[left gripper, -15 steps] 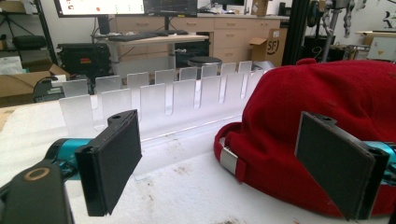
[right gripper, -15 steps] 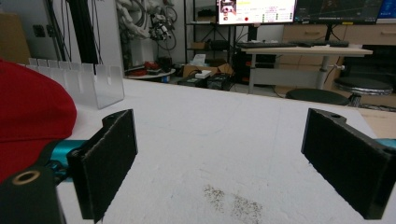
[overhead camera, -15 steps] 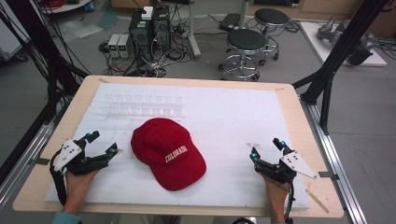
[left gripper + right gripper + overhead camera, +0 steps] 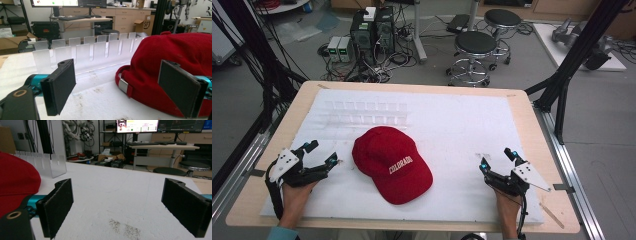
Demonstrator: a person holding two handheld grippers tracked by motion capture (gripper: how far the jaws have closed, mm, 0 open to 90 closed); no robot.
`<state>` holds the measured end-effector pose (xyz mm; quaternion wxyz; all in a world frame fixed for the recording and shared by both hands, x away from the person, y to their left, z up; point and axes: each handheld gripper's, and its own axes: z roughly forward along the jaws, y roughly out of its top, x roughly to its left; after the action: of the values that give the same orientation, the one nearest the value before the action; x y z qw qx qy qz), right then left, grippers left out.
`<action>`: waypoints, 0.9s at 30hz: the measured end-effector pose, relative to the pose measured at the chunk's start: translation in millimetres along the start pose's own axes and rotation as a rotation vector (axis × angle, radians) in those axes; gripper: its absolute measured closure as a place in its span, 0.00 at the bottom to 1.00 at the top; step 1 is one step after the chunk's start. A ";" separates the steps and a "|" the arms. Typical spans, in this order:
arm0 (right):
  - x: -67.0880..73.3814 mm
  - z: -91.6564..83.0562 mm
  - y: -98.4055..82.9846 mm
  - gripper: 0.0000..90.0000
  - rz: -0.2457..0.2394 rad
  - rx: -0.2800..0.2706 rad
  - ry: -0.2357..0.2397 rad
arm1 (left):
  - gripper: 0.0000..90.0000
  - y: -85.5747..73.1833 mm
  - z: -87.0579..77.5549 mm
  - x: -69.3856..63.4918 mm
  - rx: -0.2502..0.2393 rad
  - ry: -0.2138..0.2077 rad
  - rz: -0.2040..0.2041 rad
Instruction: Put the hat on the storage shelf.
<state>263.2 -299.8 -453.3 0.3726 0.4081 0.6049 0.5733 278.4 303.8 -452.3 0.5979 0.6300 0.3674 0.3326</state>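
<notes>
A white foam sheet (image 4: 462,130) is covering most of a pale wooden table (image 4: 532,107), with dark specks showing on it in the right gripper view. Behind the table, two round stools (image 4: 475,45) and computer boxes (image 4: 372,30) with tangled cables are standing on a grey floor. A clear slotted rack (image 4: 364,114) is sitting on the sheet just behind a red cap (image 4: 389,162), which is lying near the sheet's middle and reading "COLORADO" in white letters. The left gripper (image 4: 323,152) is resting near the cap's left, jaws spread apart. The right gripper (image 4: 497,159) is sitting well to its right, jaws likewise wide apart.
</notes>
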 end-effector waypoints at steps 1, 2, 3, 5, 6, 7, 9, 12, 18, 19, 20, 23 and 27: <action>-0.2 0.0 0.0 0.11 0.000 0.000 0.000 | 0.17 0.1 0.1 0.1 0.000 -0.001 0.000; -0.2 0.0 0.0 0.11 0.003 0.002 0.000 | 0.17 0.2 0.4 0.1 0.001 -0.006 -0.006; -0.2 0.0 0.1 0.11 0.003 0.003 -0.001 | 0.17 0.2 0.4 0.1 0.001 -0.006 -0.006; -0.4 0.3 0.1 0.11 -0.001 0.000 0.000 | 0.17 2.0 2.9 1.8 0.040 -0.022 -0.007; -0.3 0.4 0.1 0.11 -0.002 0.001 0.000 | 0.17 3.2 4.2 1.8 0.051 -0.023 -0.006; -0.3 0.4 0.1 0.11 -0.002 0.001 0.000 | 0.17 3.2 4.2 1.8 0.051 -0.023 -0.006; -0.2 0.2 0.1 0.11 0.004 0.005 -0.002 | 0.17 7.0 5.2 2.2 0.047 -0.040 -0.002; -0.2 0.4 0.2 0.11 0.003 0.005 -0.001 | 0.17 16.8 9.5 1.4 0.053 -0.075 0.010; -0.4 0.5 0.2 0.11 0.002 0.005 -0.001 | 0.17 32.2 17.7 1.9 0.086 -0.143 0.030; -0.4 0.5 0.2 0.11 0.001 0.005 -0.001 | 0.17 35.4 19.2 2.4 0.091 -0.159 0.030; -0.4 0.5 0.2 0.11 0.001 0.005 -0.001 | 0.17 38.4 20.9 2.7 0.089 -0.175 0.028; -0.4 0.5 0.2 0.11 0.002 0.006 -0.001 | 0.17 49.2 27.3 4.0 0.102 -0.211 0.039; -0.3 0.6 0.3 0.11 0.001 0.005 -0.001 | 0.17 58.2 33.9 4.7 0.112 -0.244 0.043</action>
<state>263.9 -299.8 -453.1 0.3716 0.4096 0.6060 0.5717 313.7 289.7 -396.6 0.5947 0.7060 0.2963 0.2450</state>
